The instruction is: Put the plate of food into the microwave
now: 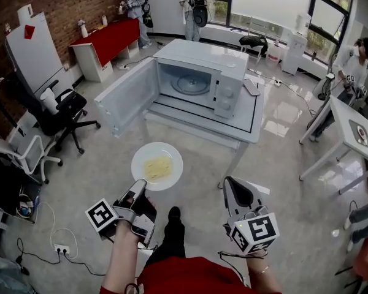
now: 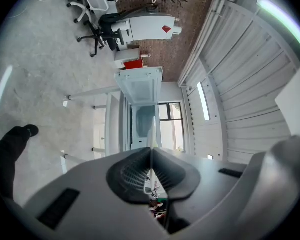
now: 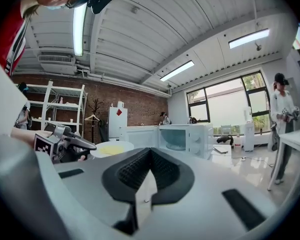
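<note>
Left gripper (image 1: 139,188) had its jaws clamped on the near rim of the white plate (image 1: 138,164), seen edge-on as a thin white line between the pads in the left gripper view. The plate was held out level over the floor, in front of the table (image 1: 248,127) and short of it, not yet in the microwave (image 1: 230,72). Yellow food (image 1: 157,166) sat flat in the plate's middle. The microwave stood on the white table with its door (image 1: 126,97) swung wide to the left, cavity open toward the person, glass turntable (image 1: 191,84) visible inside. Right gripper (image 1: 229,184) hung lower right of the plate, well apart from it, jaws pressed together with nothing between them. Black shoe (image 1: 173,213) was on the floor between the two grippers. A black office chair (image 1: 64,112) stood to the left near a white cabinet (image 1: 32,51), with a red counter (image 1: 113,37) beyond. Other people stood at the back by the windows and at the right by another table (image 1: 349,124)
</note>
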`<state>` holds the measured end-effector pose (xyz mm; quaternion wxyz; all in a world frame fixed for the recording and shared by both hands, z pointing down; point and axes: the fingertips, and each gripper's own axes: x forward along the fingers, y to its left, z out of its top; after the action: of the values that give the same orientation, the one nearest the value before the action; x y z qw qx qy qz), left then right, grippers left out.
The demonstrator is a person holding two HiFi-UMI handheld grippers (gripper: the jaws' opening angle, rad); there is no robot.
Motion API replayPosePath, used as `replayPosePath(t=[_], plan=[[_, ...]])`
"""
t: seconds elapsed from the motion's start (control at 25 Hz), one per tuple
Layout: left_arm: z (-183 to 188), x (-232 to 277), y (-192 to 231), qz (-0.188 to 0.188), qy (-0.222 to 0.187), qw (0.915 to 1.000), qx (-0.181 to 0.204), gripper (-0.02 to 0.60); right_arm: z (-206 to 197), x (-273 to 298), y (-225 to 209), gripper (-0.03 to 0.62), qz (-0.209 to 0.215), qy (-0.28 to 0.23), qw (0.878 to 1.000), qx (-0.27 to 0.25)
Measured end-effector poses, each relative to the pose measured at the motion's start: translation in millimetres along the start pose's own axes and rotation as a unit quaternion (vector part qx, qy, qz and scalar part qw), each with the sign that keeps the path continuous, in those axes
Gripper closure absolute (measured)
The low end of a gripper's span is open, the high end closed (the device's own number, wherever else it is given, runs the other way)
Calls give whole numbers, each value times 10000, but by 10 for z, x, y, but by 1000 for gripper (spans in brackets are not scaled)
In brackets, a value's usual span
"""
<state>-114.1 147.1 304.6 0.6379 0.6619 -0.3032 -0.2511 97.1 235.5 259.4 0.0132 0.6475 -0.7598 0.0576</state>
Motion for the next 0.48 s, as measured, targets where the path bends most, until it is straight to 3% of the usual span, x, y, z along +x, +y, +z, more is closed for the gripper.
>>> replayPosePath(t=[0.48], plan=[[923,1833,-150,-36,711,9975,-28,558,315,1986,-551,582,-310,118,9994,48]])
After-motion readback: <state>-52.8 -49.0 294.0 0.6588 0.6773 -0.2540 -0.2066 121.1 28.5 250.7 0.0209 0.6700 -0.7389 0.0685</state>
